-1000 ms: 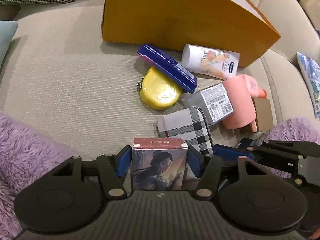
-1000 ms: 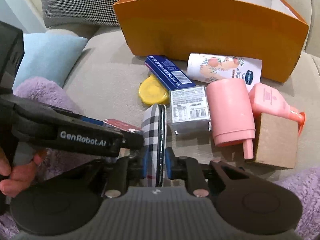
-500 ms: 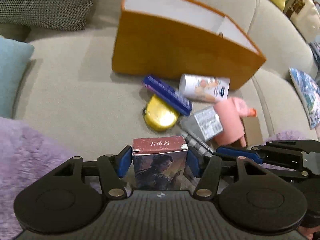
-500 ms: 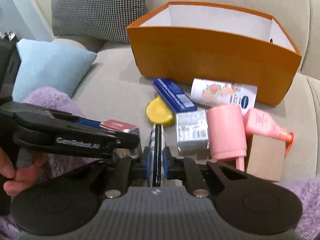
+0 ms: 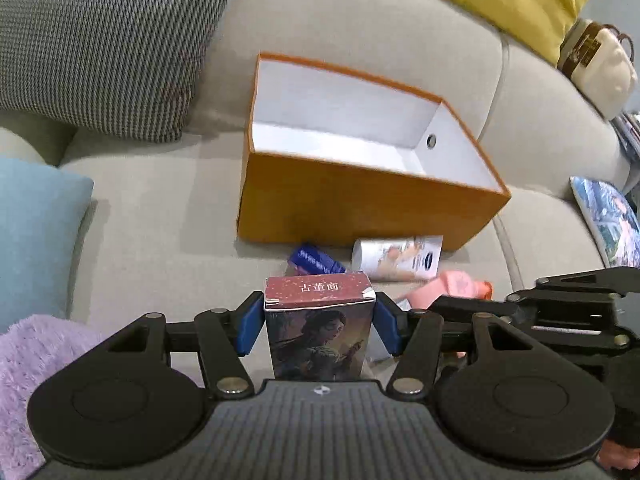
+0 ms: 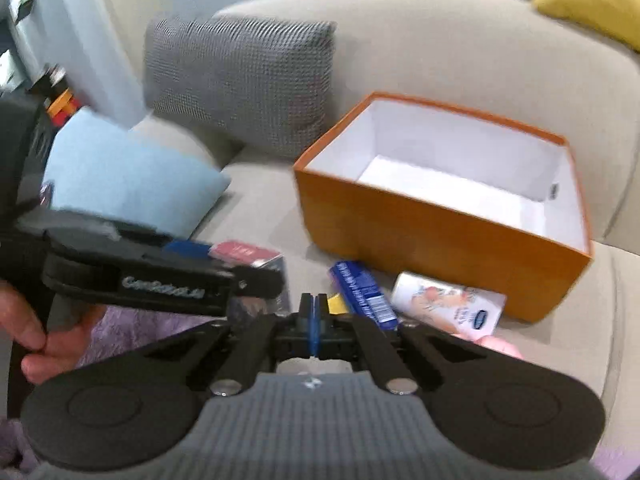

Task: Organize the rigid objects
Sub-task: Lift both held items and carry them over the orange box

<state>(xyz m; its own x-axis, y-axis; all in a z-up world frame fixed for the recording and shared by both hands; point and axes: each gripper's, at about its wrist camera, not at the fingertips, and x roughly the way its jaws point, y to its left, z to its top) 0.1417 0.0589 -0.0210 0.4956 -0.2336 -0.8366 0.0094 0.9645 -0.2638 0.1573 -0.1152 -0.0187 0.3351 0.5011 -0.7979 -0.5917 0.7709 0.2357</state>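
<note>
left gripper [image 5: 320, 322]: clamping the card box [image 5: 320, 320] across its sides, blue pads pressing both faces, box upright in the jaws.
right gripper [image 6: 314, 316]: jaws have just been closing; pads are now meeting face to face with nothing visible between them.
step: carrying the card box toward the orange box [image 5: 360, 204]; lifted off the sofa [image 5: 160, 208], not over the opening yet.
orange box: sitting open on the seat, white inside looking empty.
still loose: blue pack [image 6: 362, 292], white tube [image 6: 448, 304], pink bottle [image 5: 456, 286], lying in front of the box wall.
next: needing to clear the near wall, get over the cavity, then release low so the box isn't tipping.
</note>
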